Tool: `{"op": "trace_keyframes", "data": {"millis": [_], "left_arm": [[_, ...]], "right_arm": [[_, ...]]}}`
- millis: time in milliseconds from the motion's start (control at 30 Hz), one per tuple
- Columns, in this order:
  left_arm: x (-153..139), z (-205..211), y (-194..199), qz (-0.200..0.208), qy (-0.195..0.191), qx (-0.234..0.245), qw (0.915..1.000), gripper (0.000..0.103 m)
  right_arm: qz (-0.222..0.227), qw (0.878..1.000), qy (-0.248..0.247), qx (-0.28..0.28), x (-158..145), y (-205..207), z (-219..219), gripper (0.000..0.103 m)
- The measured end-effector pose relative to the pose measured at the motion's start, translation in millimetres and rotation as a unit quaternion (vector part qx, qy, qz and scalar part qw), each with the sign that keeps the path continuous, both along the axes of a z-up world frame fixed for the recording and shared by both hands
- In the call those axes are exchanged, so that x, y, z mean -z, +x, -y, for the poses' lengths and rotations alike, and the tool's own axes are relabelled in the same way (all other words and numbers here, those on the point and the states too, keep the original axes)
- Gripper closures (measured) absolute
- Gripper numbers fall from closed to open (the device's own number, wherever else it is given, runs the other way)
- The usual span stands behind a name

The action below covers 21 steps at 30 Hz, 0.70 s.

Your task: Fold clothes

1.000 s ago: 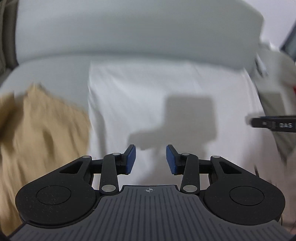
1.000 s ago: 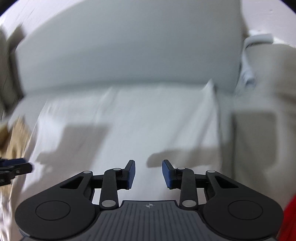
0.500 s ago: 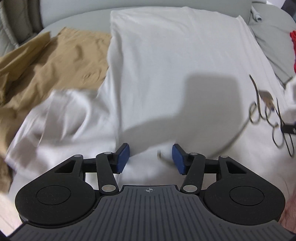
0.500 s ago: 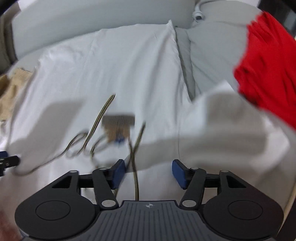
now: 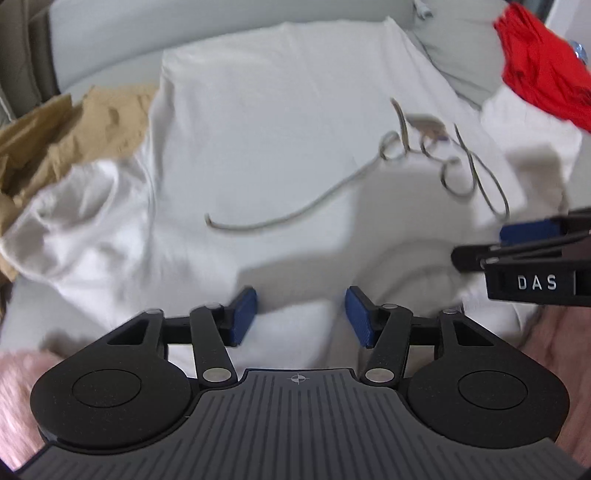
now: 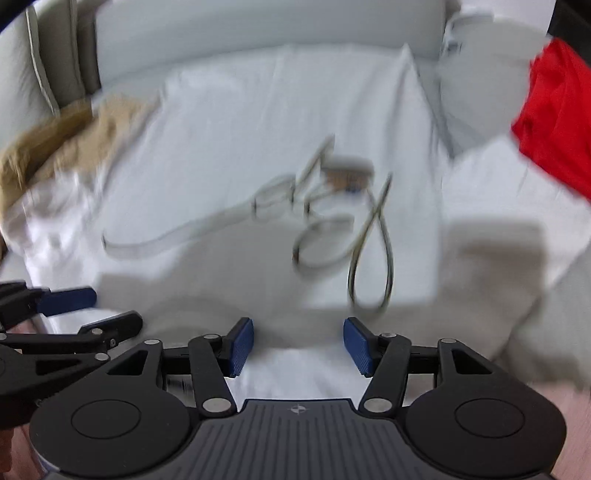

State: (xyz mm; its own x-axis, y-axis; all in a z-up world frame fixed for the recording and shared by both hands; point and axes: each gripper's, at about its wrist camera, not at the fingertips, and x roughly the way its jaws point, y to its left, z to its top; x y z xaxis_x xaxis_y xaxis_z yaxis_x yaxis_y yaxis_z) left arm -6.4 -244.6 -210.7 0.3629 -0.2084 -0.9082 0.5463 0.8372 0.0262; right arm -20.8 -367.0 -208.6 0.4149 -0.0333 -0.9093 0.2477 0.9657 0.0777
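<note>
A white T-shirt (image 5: 266,140) with a thin script print (image 5: 424,155) lies spread flat on a pale sofa seat; it also shows in the right wrist view (image 6: 258,129), with the print (image 6: 332,214) at its middle. My left gripper (image 5: 301,315) is open and empty, low over the shirt's near edge. My right gripper (image 6: 298,345) is open and empty over the same near edge, to the right of the left one. Each gripper shows at the side of the other's view, the right one (image 5: 524,236) and the left one (image 6: 66,299).
A tan garment (image 5: 62,133) lies crumpled at the left, under the shirt's left sleeve (image 5: 74,206). A red garment (image 5: 543,70) lies at the far right on a grey cushion (image 5: 454,59). The sofa backrest (image 6: 258,26) rises behind.
Both grippers have pulled back and tilted down from the backrest toward the shirt's near edge. The print, the sleeves and the red garment have come into view. Both jaws have opened wider.
</note>
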Motion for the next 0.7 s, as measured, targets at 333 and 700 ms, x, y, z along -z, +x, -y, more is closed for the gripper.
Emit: {"op": "trace_keyframes", "data": {"millis": [333, 700], "left_arm": [[-10.1, -47.8, 0.1, -0.118, -0.04, -0.061, 0.9903, 0.038], [-43.8, -140.1, 18.1, -0.003, -0.198, -0.238, 0.9507, 0.038]], "right_arm": [[-0.037, 0.997, 0.066, 0.024, -18.4, -46.9, -11.3, 0.04], [0.009, 0.997, 0.073, 0.02, -29.0, -46.1, -26.2, 0.04]]}}
